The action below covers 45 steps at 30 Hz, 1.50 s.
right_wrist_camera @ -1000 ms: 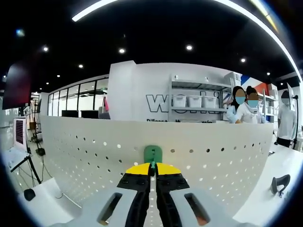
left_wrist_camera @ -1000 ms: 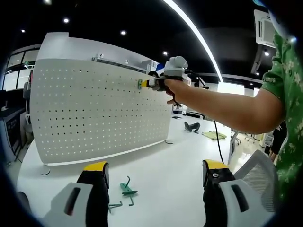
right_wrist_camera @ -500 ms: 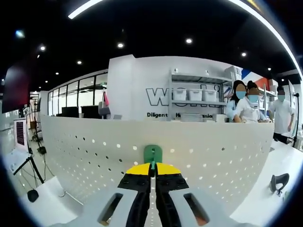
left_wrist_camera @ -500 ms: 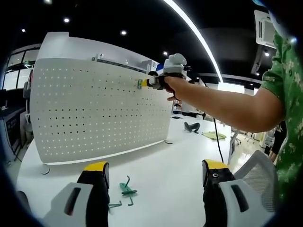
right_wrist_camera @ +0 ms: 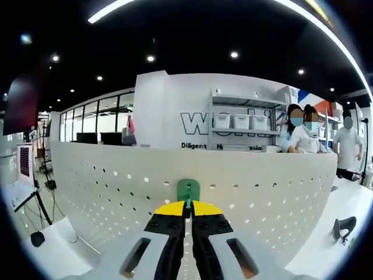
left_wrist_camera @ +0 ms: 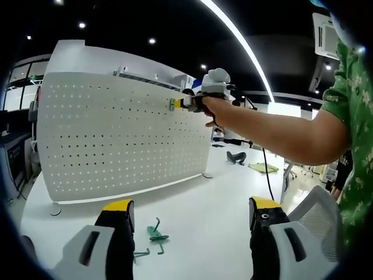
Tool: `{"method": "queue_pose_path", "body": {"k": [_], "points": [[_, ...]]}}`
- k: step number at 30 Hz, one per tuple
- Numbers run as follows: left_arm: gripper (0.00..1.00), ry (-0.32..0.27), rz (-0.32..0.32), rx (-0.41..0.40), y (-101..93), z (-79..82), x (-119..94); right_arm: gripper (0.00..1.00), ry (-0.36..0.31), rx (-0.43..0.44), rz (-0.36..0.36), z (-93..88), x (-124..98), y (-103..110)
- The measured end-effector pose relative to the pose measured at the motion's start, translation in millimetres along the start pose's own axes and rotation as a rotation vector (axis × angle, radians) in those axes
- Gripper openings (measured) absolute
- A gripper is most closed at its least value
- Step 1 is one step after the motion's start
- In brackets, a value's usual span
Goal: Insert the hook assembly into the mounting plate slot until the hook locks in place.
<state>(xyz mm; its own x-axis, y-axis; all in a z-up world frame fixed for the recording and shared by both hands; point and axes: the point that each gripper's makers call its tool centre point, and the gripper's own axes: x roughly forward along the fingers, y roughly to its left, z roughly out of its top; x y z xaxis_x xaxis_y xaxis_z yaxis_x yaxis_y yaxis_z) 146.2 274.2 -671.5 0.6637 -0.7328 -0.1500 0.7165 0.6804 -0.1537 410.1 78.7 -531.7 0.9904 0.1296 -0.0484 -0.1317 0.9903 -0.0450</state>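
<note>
A white perforated mounting plate stands upright on the white table. My right gripper is shut on a green hook, whose flat green plate rests against the mounting plate near its top edge. In the left gripper view the right gripper shows up high at the plate's upper right, the green hook at its tip. My left gripper hangs open over the table, nothing between its jaws. Loose green hooks lie on the table just ahead of it.
A person's bare arm and green patterned sleeve reach in from the right. A black object and a yellow-green cloth lie on the far table. A grey chair back stands at right. People stand behind the plate.
The right gripper view has shifted slightly up and back down; the green hook stays at the same spot on the plate. The left gripper has not moved.
</note>
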Motion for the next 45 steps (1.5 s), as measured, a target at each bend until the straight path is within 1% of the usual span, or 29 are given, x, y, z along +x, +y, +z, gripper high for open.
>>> {"method": "queue_pose_path", "body": {"k": [4,13,17,18,19,20,22,23,25,27,33,36,38,39,40,41,42,43,44,45], "points": [[0.83,0.002,0.0,0.0,-0.1,-0.3,0,0.02,-0.019,-0.019,-0.004,0.1,0,1],[0.83,0.006,-0.001,0.005,0.3,-0.2,1,0.01,-0.041,-0.003,-0.01,1.1,-1,0],[0.83,0.008,-0.001,0.004,0.5,-0.8,1,0.01,-0.035,-0.007,-0.014,1.5,-1,0],[0.83,0.008,-0.001,0.004,0.7,-0.8,1,0.01,-0.032,-0.014,-0.015,1.6,-1,1],[0.83,0.007,-0.001,0.003,0.8,-0.6,1,0.01,-0.029,-0.043,-0.02,2.0,-1,1],[0.83,0.006,-0.001,0.003,1.0,-0.5,1,0.01,-0.03,-0.046,-0.021,1.9,-1,1],[0.83,0.007,0.0,0.003,1.5,-0.5,1,0.0,-0.025,-0.033,-0.016,1.8,0,0],[0.83,0.007,0.0,0.003,1.4,-0.5,1,0.0,-0.013,-0.001,-0.007,1.7,0,-1],[0.83,0.005,-0.003,0.004,0.6,-0.1,1,0.0,-0.006,-0.019,-0.01,2.1,1,-1],[0.83,0.006,-0.005,0.004,-0.1,-0.2,2,0.0,-0.006,-0.02,-0.014,1.6,1,-1],[0.82,0.006,0.0,0.005,1.4,0.2,0,0.0,-0.046,-0.06,-0.029,1.4,0,0],[0.82,0.007,0.004,0.004,2.6,-0.5,-1,0.0,-0.047,-0.044,-0.03,2.0,1,-1],[0.82,0.008,0.003,0.003,2.4,-0.9,-1,0.0,-0.048,-0.053,-0.032,2.1,1,-1],[0.82,0.007,0.004,0.003,2.4,-1.0,-1,0.0,-0.063,-0.086,-0.035,5.9,0,0],[0.82,0.007,0.004,0.002,2.5,-1.2,-1,0.0,-0.088,-0.139,-0.053,13.9,-1,-1],[0.82,0.007,0.004,0.001,2.5,-1.4,-1,0.0,-0.122,-0.158,-0.052,21.9,-2,1],[0.82,0.009,0.003,0.001,2.3,-1.7,0,0.0,-0.074,-0.119,-0.041,16.3,-2,2],[0.82,0.009,0.002,0.001,2.1,-1.7,0,0.0,-0.071,-0.062,-0.021,17.0,-1,3],[0.82,0.007,0.0,0.002,1.3,-1.1,0,0.0,-0.071,-0.021,-0.026,19.2,-1,0],[0.82,0.006,-0.002,0.002,0.4,-0.8,1,0.0,-0.072,-0.043,-0.032,20.9,-1,-3]]}}
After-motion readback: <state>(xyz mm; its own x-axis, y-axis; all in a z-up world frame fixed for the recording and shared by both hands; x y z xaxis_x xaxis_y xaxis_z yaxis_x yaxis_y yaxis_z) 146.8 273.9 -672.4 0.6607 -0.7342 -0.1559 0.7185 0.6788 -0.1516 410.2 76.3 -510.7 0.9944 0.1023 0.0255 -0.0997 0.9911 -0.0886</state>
